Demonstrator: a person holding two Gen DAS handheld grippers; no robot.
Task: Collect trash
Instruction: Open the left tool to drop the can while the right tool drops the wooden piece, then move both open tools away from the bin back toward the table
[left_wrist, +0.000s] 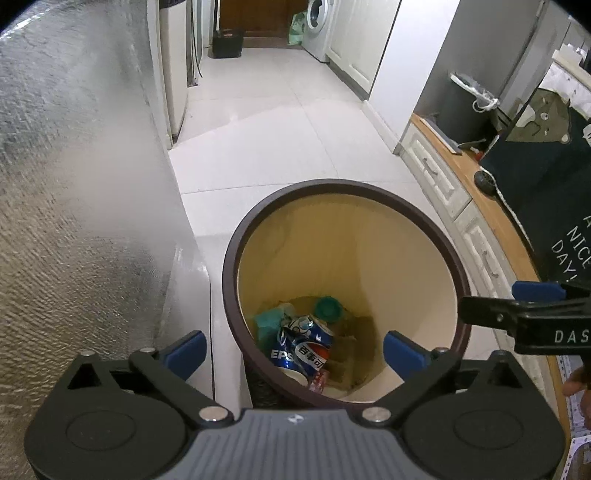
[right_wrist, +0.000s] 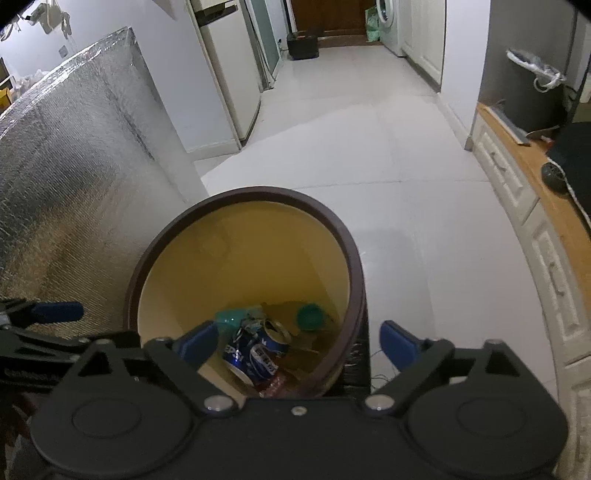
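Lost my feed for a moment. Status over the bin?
Left gripper and right gripper open, empty. Crushed cans and green cup lie in the bin. Nothing in the way.

Even indoor light — fisheye-bent edges, dark corners, slight blur.

Crushed blue can, btm of bin

Left claw, black linkage arms, blue pads, silver screws; right claw alike, white "DAS" lettering
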